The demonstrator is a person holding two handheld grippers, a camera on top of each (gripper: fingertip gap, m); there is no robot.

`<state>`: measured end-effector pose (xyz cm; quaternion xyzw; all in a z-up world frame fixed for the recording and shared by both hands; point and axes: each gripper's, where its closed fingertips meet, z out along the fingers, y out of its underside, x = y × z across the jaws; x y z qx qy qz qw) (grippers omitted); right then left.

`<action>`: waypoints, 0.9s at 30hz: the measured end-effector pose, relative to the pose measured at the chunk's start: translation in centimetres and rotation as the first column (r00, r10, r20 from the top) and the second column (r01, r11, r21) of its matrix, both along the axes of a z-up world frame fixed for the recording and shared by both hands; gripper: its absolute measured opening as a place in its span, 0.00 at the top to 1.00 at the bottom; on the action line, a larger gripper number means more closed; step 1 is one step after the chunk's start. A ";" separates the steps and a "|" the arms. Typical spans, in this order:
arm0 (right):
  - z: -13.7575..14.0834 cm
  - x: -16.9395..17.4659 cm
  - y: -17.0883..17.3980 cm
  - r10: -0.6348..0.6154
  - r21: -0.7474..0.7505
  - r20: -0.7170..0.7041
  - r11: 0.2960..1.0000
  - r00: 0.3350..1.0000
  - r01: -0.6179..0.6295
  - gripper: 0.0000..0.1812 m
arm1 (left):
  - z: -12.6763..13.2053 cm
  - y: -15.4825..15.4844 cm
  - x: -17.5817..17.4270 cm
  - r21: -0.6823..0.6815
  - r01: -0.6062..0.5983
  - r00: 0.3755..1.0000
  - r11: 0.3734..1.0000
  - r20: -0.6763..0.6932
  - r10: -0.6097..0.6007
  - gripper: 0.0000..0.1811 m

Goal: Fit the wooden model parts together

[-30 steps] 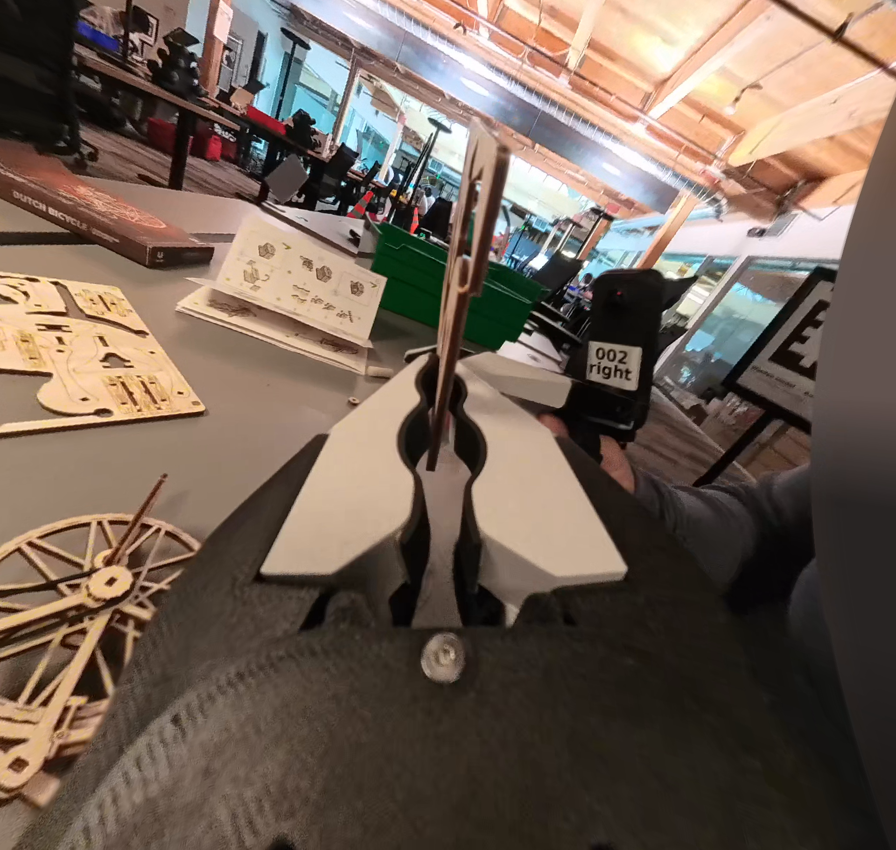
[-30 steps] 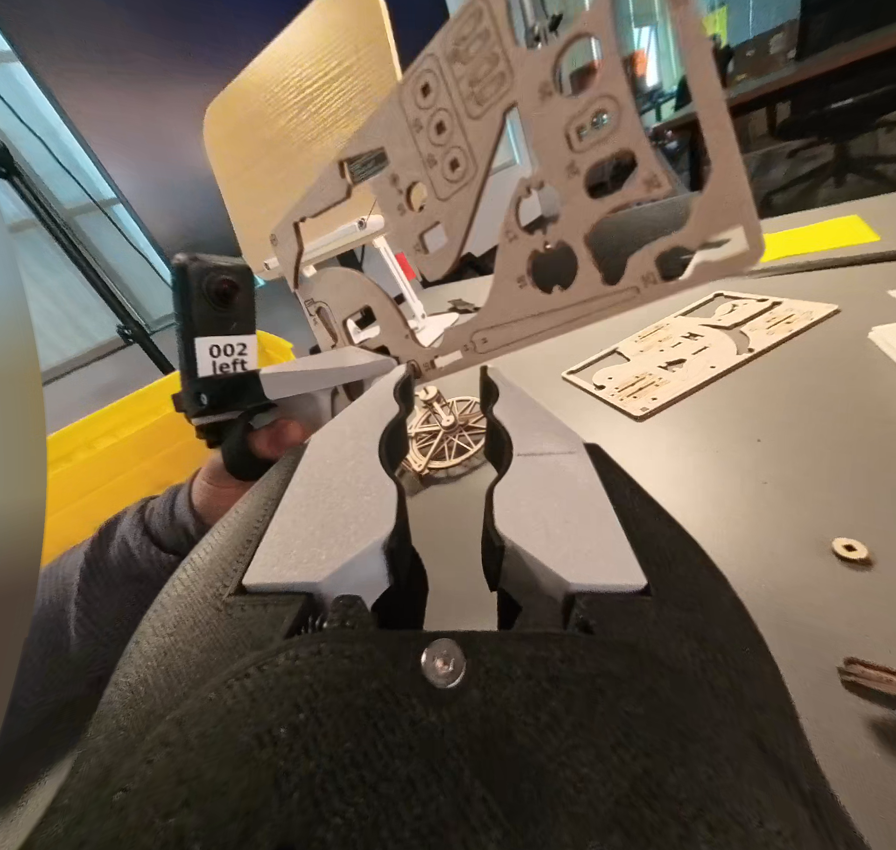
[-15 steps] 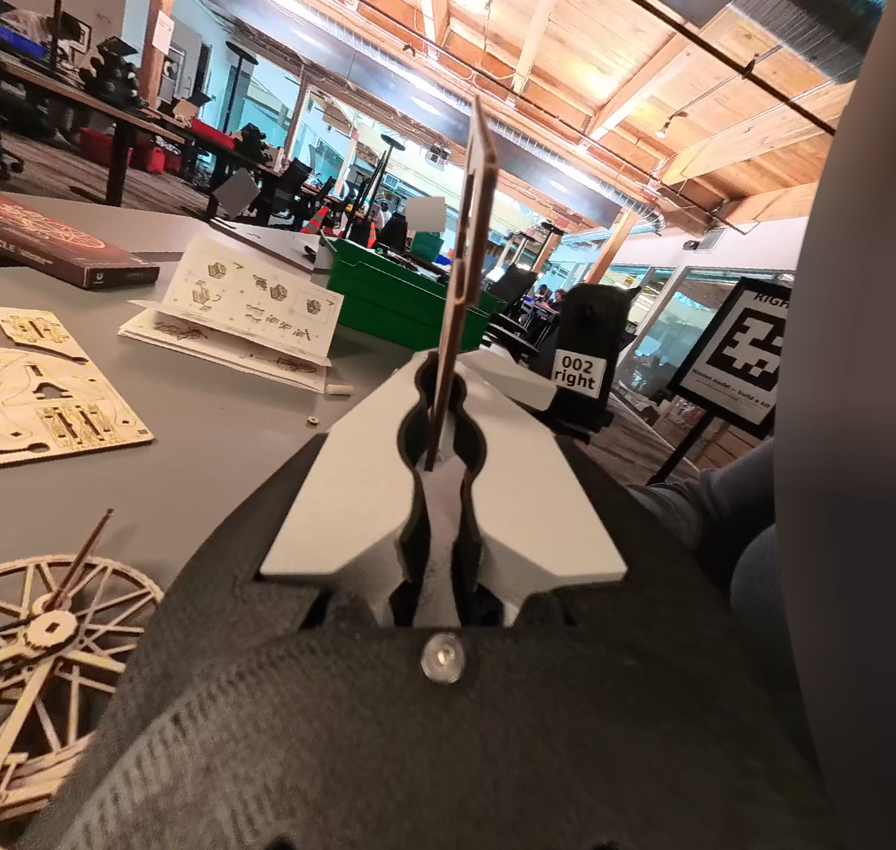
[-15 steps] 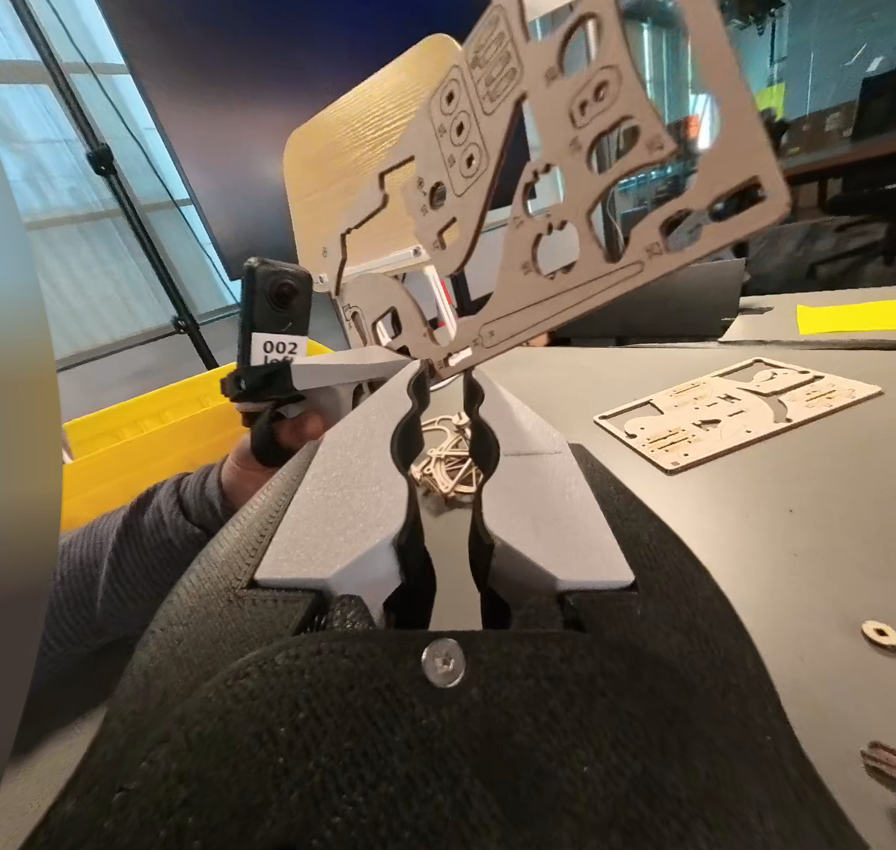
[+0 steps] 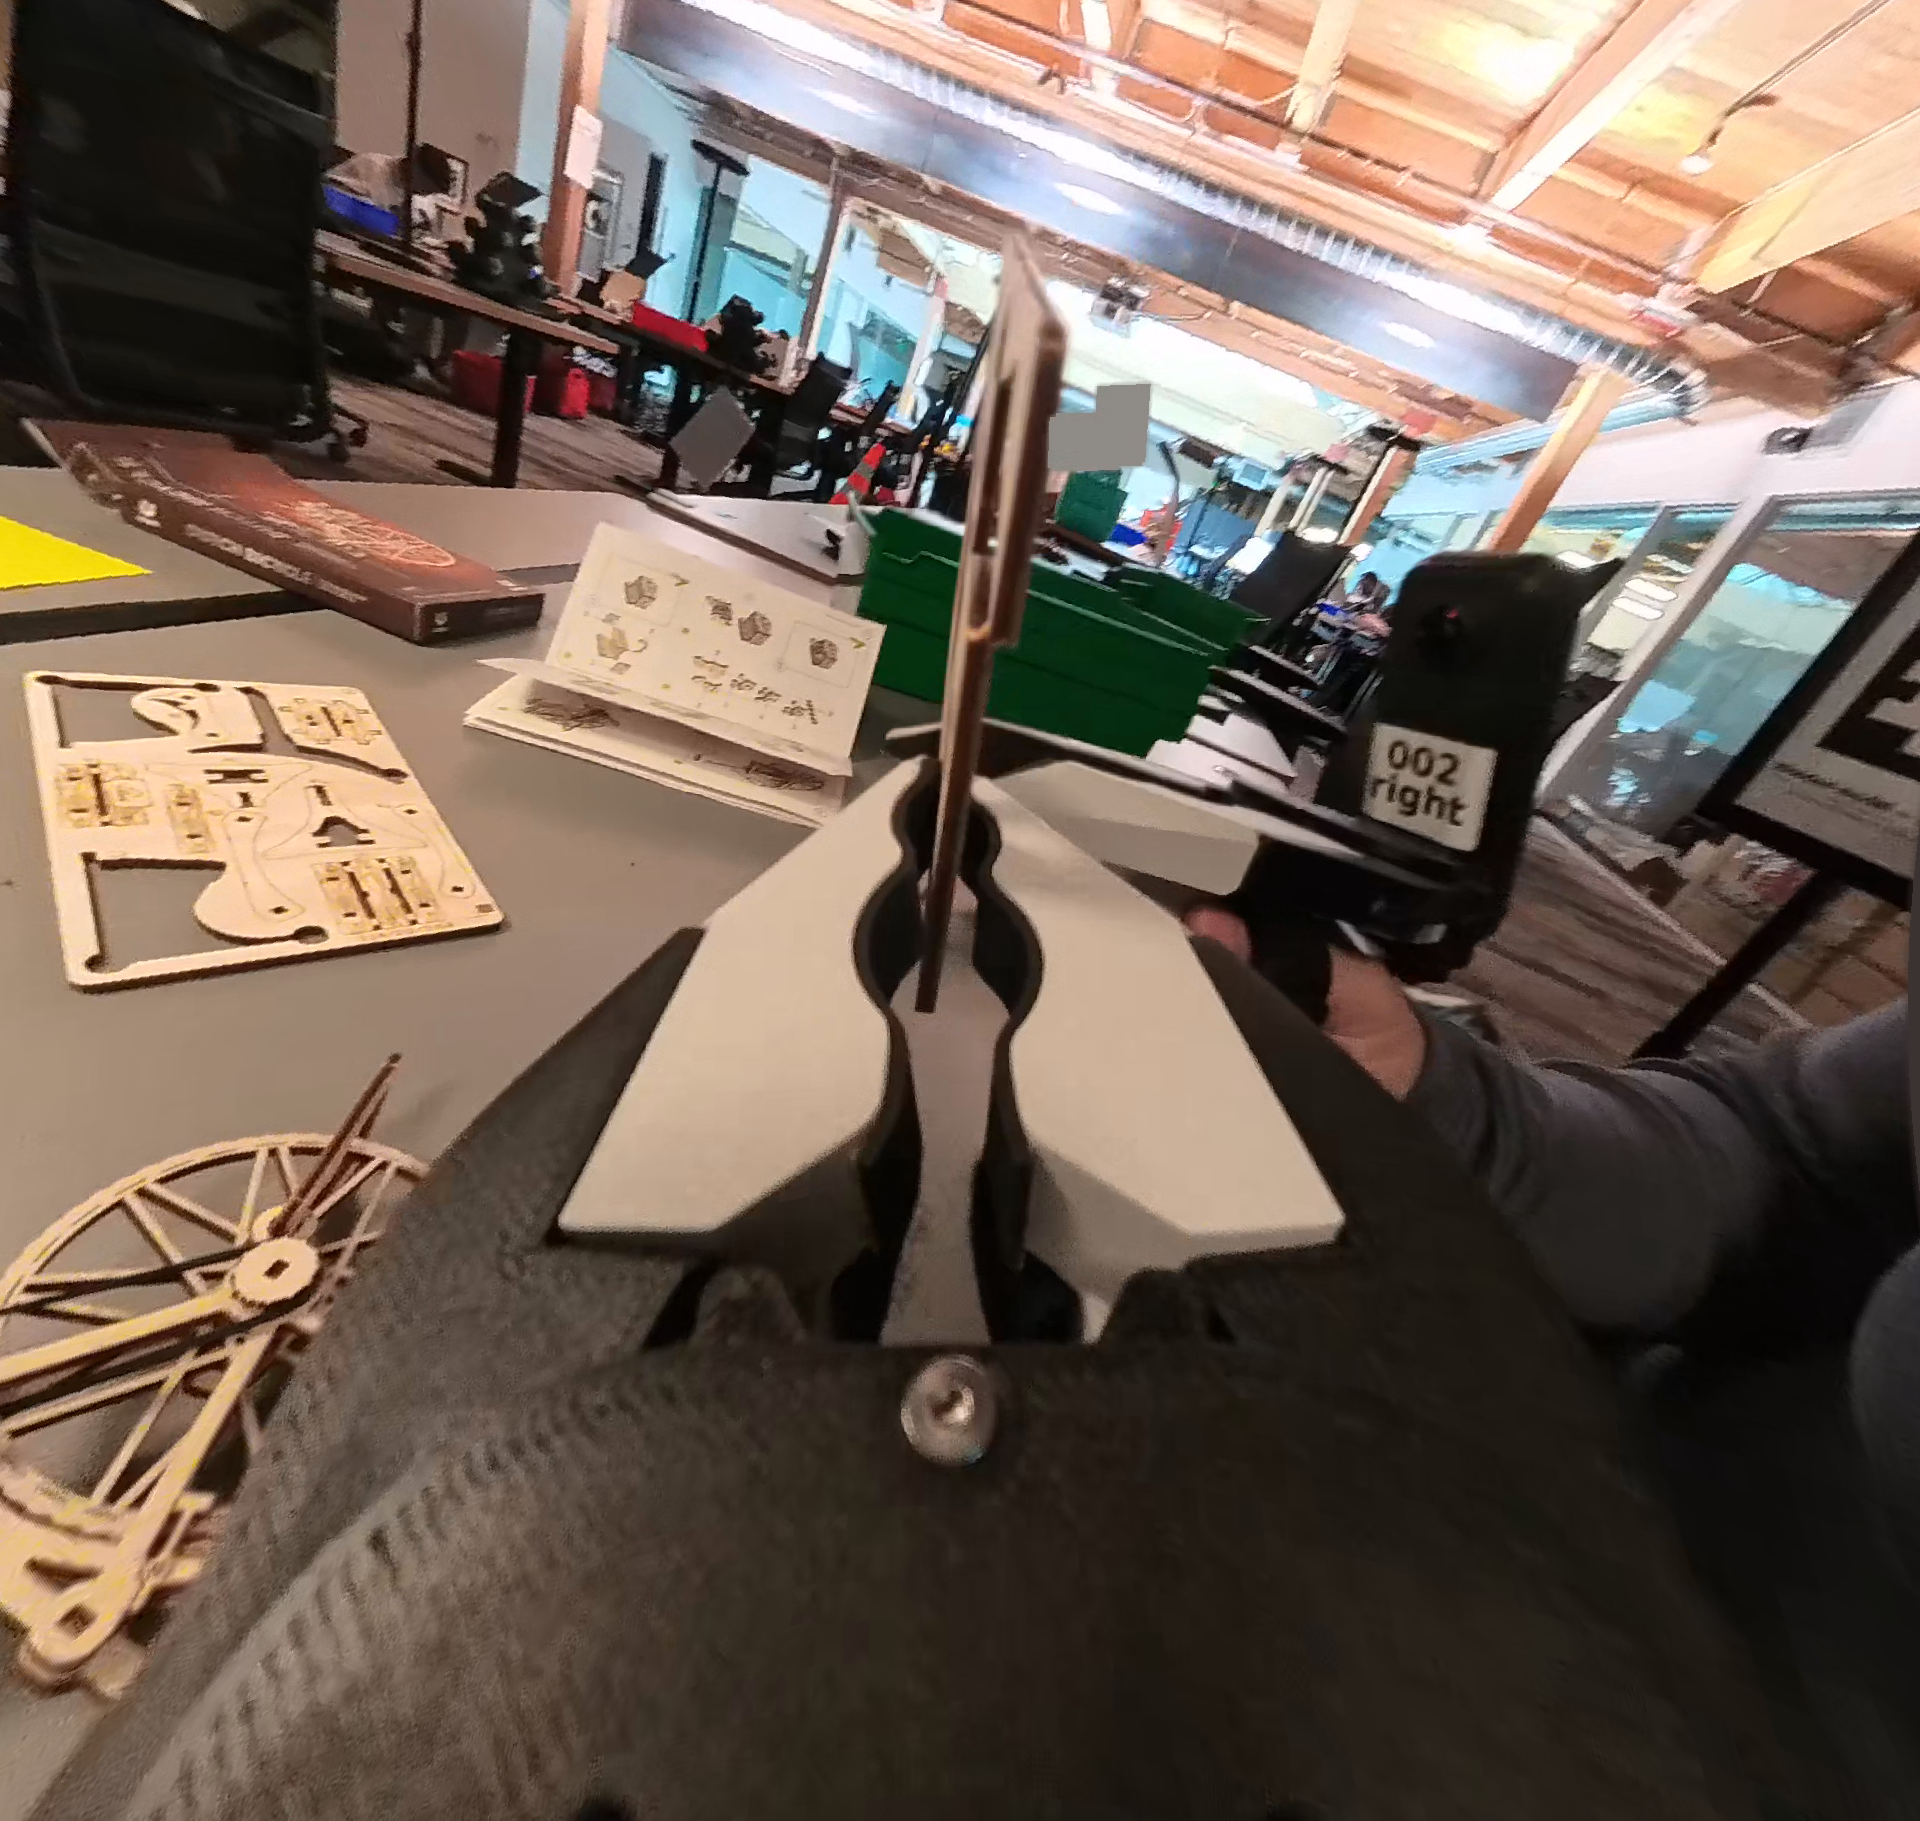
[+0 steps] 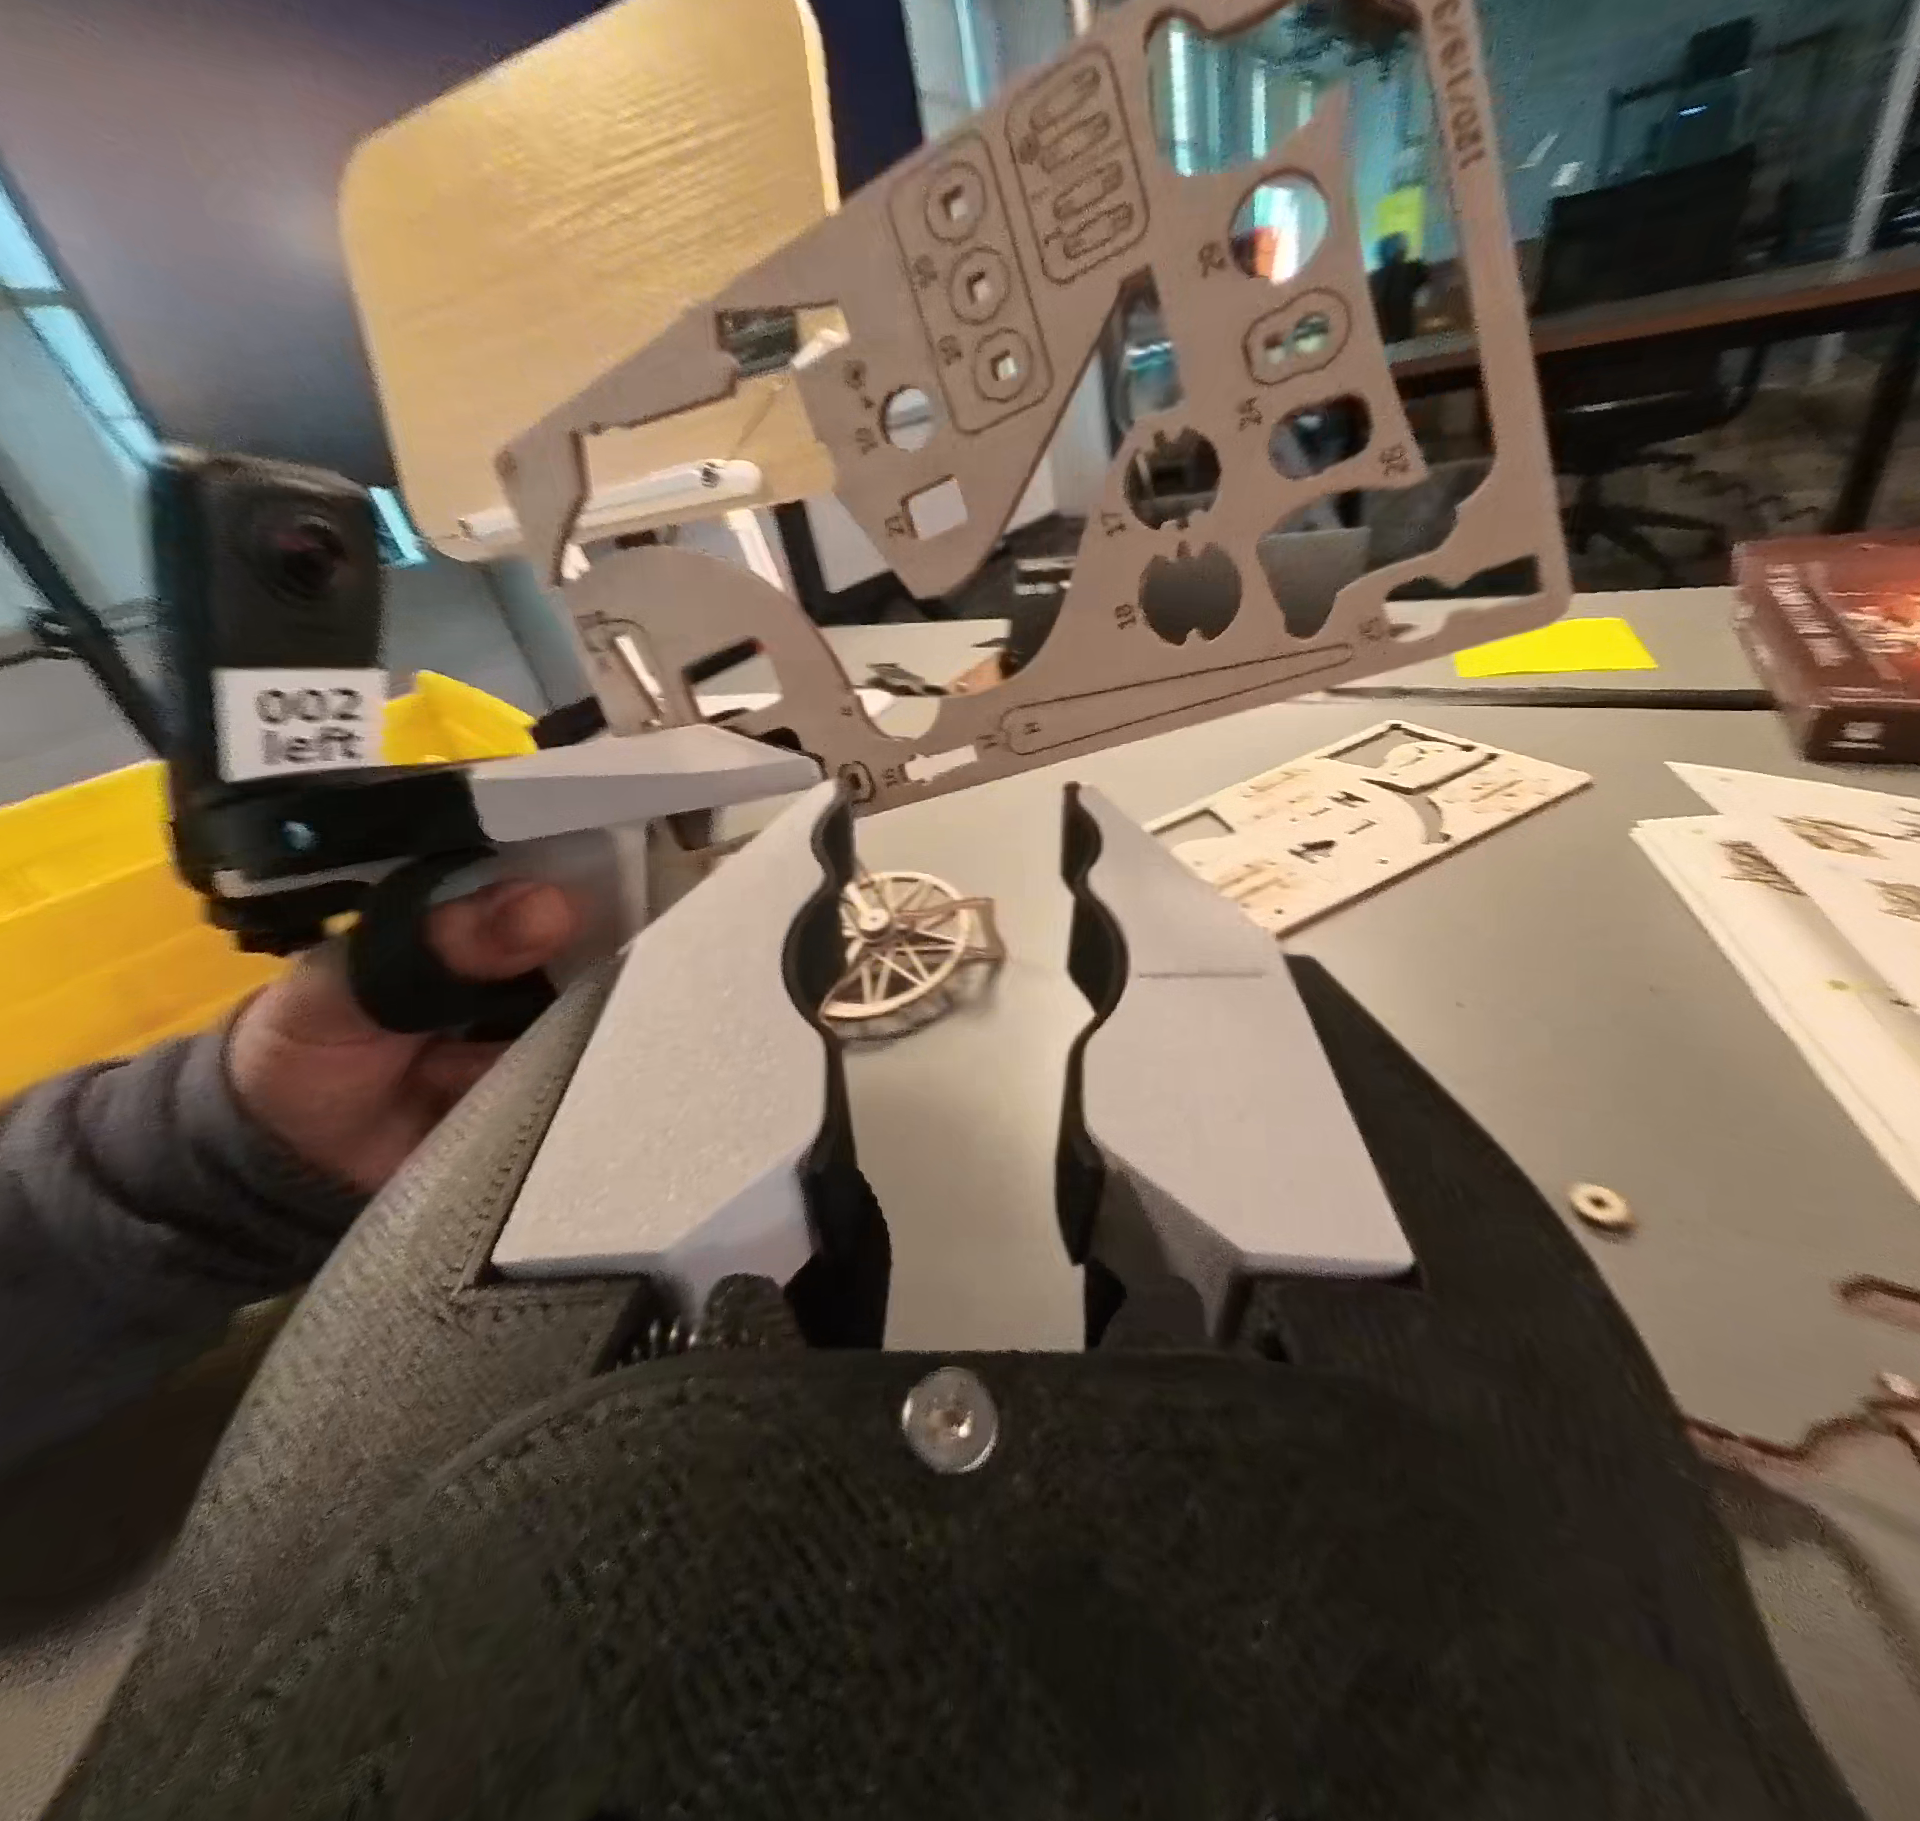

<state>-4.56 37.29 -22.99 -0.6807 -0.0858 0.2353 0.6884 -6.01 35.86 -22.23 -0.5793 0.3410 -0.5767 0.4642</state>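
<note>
Left gripper (image 5: pixel 951 841) clamped on the lower edge of the thin laser-cut plywood parts sheet (image 6: pixel 1143 400), held upright above the grey tabletop (image 6: pixel 1455 1002). Right gripper (image 6: pixel 951 815) parted, empty, just below the sheet. Best to steady the sheet, then pinch one part squarely and avoid twisting.

Left gripper (image 5: pixel 948 815), right gripper (image 6: pixel 951 805) — grey jaws, wavy black pads, black textured body, silver screw; grey sleeves.
</note>
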 end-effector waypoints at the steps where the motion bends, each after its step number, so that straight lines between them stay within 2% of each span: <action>1: -0.2 0.3 0.2 -0.032 -0.003 0.024 0.999 0.999 0.032 0.76 | -0.2 0.1 0.1 0.013 -0.016 1.000 1.000 -0.019 0.016 0.99; 6: -0.4 1.5 0.5 -0.165 0.026 0.159 0.986 0.973 0.163 0.68 | -0.8 0.3 0.2 0.037 -0.038 0.997 0.999 -0.071 0.041 0.99; 12: -1.1 1.9 0.8 -0.199 0.007 0.236 0.979 0.951 0.203 0.65 | -1.6 0.5 0.3 0.056 -0.059 0.989 0.997 -0.129 0.066 0.99; 19: -2.0 1.6 1.1 -0.189 -0.032 0.248 0.979 0.950 0.203 0.67 | -2.7 0.7 0.0 0.100 -0.092 0.968 0.991 -0.224 0.113 0.99; 22: -2.1 1.1 1.1 -0.188 -0.028 0.240 0.979 0.953 0.200 0.72 | -2.7 0.9 0.0 0.097 -0.120 0.966 0.988 -0.219 0.138 0.99; 27: -1.7 0.8 1.4 -0.192 -0.030 0.195 0.979 0.962 0.202 0.73 | -2.4 1.2 -0.2 0.105 -0.146 0.966 0.984 -0.201 0.165 0.99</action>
